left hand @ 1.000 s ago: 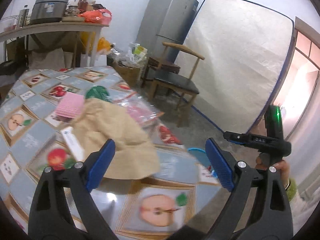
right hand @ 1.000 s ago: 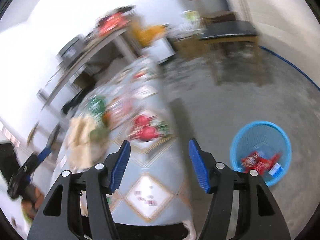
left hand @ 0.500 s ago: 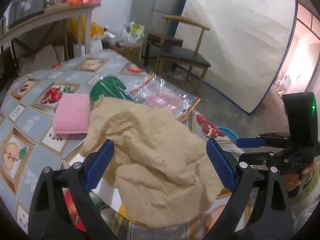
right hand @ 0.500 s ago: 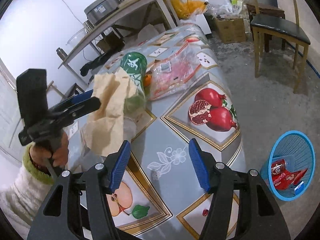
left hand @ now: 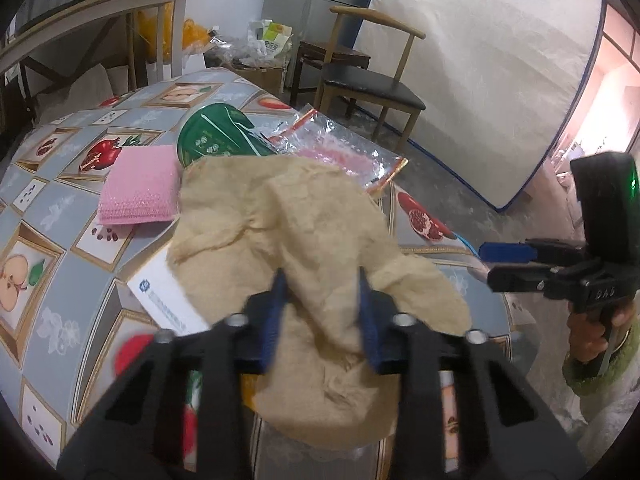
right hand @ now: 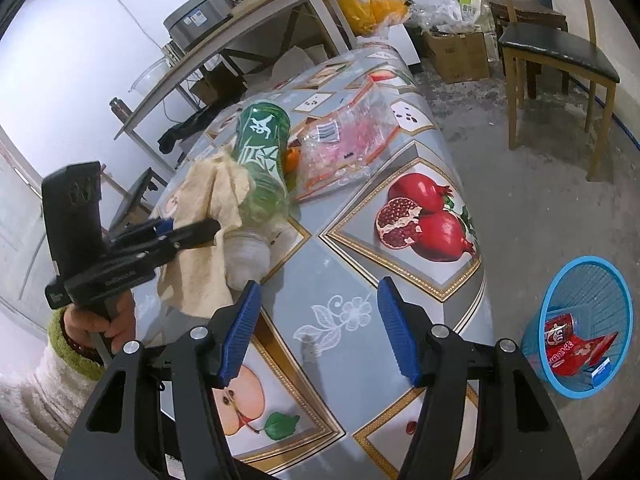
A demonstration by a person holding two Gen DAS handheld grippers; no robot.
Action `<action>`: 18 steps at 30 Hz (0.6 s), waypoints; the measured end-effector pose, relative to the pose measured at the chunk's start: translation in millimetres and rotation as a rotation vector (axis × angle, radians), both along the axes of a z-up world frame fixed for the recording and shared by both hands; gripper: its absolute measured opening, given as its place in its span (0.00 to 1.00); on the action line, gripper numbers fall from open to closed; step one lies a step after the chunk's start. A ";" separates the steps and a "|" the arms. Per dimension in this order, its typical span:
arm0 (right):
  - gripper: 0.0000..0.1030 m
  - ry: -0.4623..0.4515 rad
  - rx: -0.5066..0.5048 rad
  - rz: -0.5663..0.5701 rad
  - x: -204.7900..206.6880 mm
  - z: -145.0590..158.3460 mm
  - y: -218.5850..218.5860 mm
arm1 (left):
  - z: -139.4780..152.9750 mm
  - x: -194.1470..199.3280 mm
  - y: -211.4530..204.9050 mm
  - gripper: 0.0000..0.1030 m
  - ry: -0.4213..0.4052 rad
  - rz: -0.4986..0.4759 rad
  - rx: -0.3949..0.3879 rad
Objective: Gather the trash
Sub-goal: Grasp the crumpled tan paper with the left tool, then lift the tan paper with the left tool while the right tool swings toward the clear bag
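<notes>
A crumpled beige paper (left hand: 304, 216) lies on the fruit-patterned table (right hand: 352, 280), draped over a lying green-labelled plastic bottle (right hand: 264, 148). My left gripper (left hand: 322, 304) is closing, and its blue pads pinch a raised fold of that paper. From the right wrist view, the left gripper (right hand: 200, 232) bites the beige paper (right hand: 208, 200) beside the bottle. My right gripper (right hand: 318, 332) hovers open over the table's near edge with nothing between its fingers. In the left wrist view, the right gripper (left hand: 496, 260) sits off the table's right side.
A clear plastic bag (right hand: 344, 148) with pink contents lies behind the bottle. A pink cloth (left hand: 138, 188) and a white card (left hand: 168, 296) lie left of the paper. A blue basket (right hand: 592, 292) holding red wrappers stands on the floor right. A wooden chair (right hand: 556, 48) stands beyond.
My left gripper came down and forward onto the beige paper and its wide-open jaws narrowed onto a fold. My right gripper swung over the table edge, then held still, open.
</notes>
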State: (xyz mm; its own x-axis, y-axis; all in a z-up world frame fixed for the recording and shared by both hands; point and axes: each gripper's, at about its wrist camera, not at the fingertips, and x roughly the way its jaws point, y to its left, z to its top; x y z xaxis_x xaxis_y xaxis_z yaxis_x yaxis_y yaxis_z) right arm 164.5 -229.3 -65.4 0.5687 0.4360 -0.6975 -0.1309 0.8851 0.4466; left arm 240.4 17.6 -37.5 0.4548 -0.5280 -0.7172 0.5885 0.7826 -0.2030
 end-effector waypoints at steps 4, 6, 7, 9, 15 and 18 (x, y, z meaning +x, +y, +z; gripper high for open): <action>0.57 -0.018 -0.004 -0.001 -5.7 8.1 0.1 | 1.6 -8.8 6.3 0.08 0.002 0.020 -0.020; 0.57 -0.029 -0.007 -0.002 -10.1 13.1 0.5 | 5.6 -17.7 13.2 0.06 -0.008 0.035 -0.047; 0.57 -0.032 -0.006 0.000 -11.8 15.4 1.0 | 8.4 -23.1 16.5 0.05 -0.011 0.042 -0.062; 0.57 -0.042 -0.003 0.006 -15.8 19.7 2.9 | 15.6 -35.0 27.3 0.05 -0.008 0.060 -0.125; 0.57 -0.072 -0.018 0.026 -23.9 30.2 12.3 | 31.0 -73.3 69.2 0.04 0.099 0.070 -0.434; 0.57 -0.085 0.007 0.044 -26.5 35.3 17.6 | 21.0 -84.4 91.0 0.04 0.213 0.087 -0.611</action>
State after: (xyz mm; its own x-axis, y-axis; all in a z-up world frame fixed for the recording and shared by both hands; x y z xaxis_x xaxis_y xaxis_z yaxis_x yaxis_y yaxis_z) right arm 138.0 -211.7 -30.1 0.6058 0.4666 -0.6444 -0.2075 0.8746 0.4382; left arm 156.0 108.6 -16.5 0.3948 -0.8370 -0.3789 0.4260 0.5322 -0.7316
